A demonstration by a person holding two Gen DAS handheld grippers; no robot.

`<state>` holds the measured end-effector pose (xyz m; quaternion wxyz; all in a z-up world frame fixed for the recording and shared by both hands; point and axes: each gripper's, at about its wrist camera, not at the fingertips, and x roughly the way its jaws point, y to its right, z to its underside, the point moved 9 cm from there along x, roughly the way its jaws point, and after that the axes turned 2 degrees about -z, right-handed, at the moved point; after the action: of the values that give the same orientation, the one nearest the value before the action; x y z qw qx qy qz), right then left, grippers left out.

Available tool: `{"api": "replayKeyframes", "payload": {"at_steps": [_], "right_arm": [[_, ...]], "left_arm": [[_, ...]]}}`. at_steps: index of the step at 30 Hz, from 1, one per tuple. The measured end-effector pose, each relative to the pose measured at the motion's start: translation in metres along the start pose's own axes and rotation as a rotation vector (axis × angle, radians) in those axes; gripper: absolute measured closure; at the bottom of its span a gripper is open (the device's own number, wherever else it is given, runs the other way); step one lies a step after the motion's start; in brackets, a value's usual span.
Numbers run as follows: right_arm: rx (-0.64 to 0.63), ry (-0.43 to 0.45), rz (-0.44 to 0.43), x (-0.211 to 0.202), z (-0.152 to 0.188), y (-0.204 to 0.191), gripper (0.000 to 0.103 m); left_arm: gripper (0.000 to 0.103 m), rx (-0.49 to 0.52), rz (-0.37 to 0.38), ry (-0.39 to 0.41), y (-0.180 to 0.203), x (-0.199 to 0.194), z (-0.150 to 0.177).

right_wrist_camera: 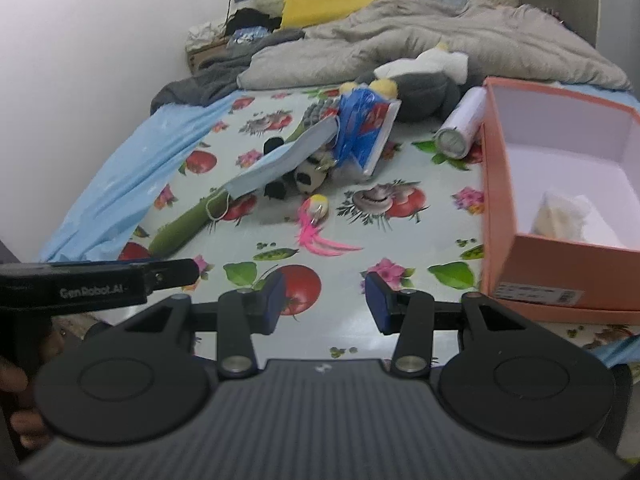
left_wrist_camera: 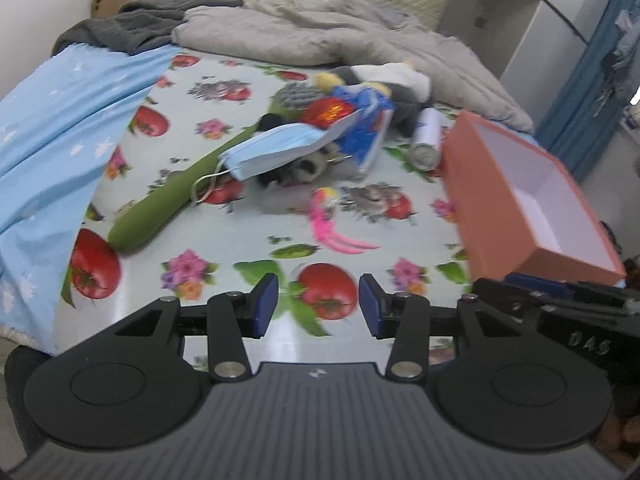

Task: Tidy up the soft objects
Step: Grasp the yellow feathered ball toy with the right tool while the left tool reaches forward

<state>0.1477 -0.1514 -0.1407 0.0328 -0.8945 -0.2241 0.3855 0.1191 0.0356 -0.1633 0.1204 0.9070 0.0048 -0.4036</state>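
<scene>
Left tool released, nothing between its blue pads, hanging over the fruit-print cloth on the bed. Right tool likewise parted and empty, just beside it, both tilted down toward the pile, probably lining up a first pick.

Nearest ahead: a pink feathered toy alone on the cloth, apart from the rest, likely the easiest grab. Beyond it, a heap: long green plush lying diagonally, blue face mask draped across it, black-and-white plush half hidden beneath, blue plastic bag on top, grey and white plush behind. White cylinder on its side between heap and box.

Orange box open, at the right, within easy reach, presumably the destination. Inside, white lining and one pale crumpled soft thing in the near corner; otherwise bare. Grey quilt bunched further back.
</scene>
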Motion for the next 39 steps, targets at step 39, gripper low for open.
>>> {"api": "replayKeyframes", "payload": {"at_steps": [39], "right_arm": [[0.328, -0.253, -0.228, 0.217, -0.061, 0.032, 0.055]], "left_arm": [[0.037, 0.059, -0.015, 0.028, -0.040, 0.202, -0.057]]}}
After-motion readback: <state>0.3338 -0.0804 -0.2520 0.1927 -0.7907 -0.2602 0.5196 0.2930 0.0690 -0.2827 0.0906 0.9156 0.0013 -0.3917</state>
